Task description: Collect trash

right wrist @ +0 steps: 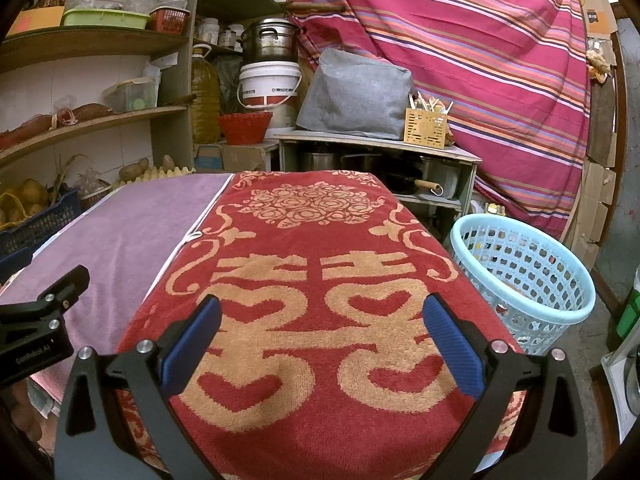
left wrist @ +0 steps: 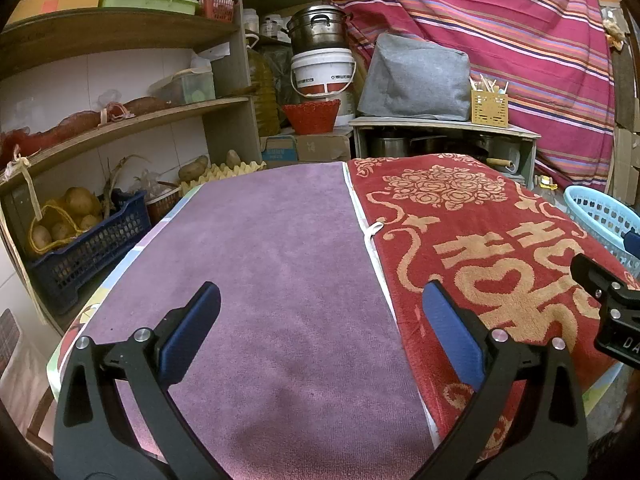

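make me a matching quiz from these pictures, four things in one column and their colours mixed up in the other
Things:
1. laundry basket
2. towel under the left tongs
3. bucket under the steel pot
4. crate holding the potatoes

Colours:
A. white
B. dark blue
C. light blue
D. purple

Pairs: 1-C, 2-D, 3-A, 4-B
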